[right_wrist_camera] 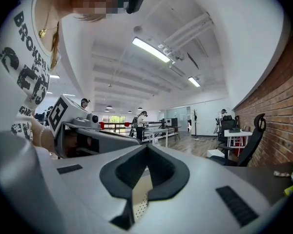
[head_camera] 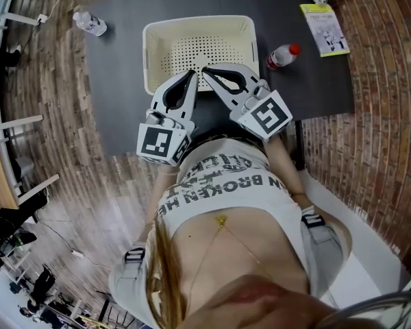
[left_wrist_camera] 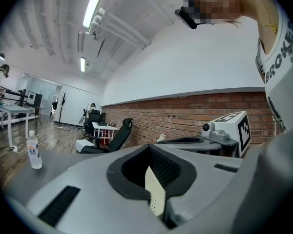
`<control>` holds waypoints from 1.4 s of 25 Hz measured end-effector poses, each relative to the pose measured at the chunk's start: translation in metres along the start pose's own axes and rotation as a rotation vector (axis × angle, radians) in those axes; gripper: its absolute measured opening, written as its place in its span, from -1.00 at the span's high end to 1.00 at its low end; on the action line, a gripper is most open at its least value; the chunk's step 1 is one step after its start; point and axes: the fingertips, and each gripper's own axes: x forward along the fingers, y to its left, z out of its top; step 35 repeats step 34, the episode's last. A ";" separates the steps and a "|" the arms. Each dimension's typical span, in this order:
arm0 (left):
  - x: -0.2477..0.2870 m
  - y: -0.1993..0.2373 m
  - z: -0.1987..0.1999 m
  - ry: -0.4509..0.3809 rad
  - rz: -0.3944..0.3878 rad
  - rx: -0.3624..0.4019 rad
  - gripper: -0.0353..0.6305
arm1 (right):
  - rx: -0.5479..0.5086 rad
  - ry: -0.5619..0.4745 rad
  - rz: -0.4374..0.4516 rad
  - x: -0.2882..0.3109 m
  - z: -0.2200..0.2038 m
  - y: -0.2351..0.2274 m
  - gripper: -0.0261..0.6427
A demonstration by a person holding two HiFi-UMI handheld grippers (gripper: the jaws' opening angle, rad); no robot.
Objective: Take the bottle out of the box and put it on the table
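Lying right of both jaws, red-capped bottle (head_camera: 281, 56) flanks the box (head_camera: 198, 22).

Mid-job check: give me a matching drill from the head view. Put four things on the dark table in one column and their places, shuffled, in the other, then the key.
Things:
1. cream perforated plastic basket
2. clear plastic water bottle
3. red-capped bottle
4. yellow-green booklet

Places, as the head view shows them:
A. near the far right corner of the dark table
B. just off the basket's right wall
C. middle of the table
D. at the table's far left edge

Pairs: 1-C; 2-D; 3-B; 4-A
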 end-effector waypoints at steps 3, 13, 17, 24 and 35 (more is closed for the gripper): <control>0.001 -0.002 0.000 0.003 -0.003 0.001 0.88 | -0.003 0.005 -0.004 -0.002 0.000 -0.002 0.90; 0.000 -0.003 -0.002 0.011 -0.009 -0.004 0.88 | -0.012 0.016 -0.007 -0.002 -0.002 -0.003 0.90; -0.001 -0.003 -0.003 0.009 -0.009 -0.003 0.88 | -0.009 0.018 -0.005 -0.003 -0.002 -0.003 0.90; -0.001 -0.003 -0.005 0.010 -0.011 -0.004 0.88 | -0.011 0.027 -0.007 -0.004 -0.003 -0.003 0.90; 0.000 -0.001 -0.004 0.011 -0.010 -0.007 0.88 | -0.015 0.037 0.003 0.000 -0.005 0.000 0.90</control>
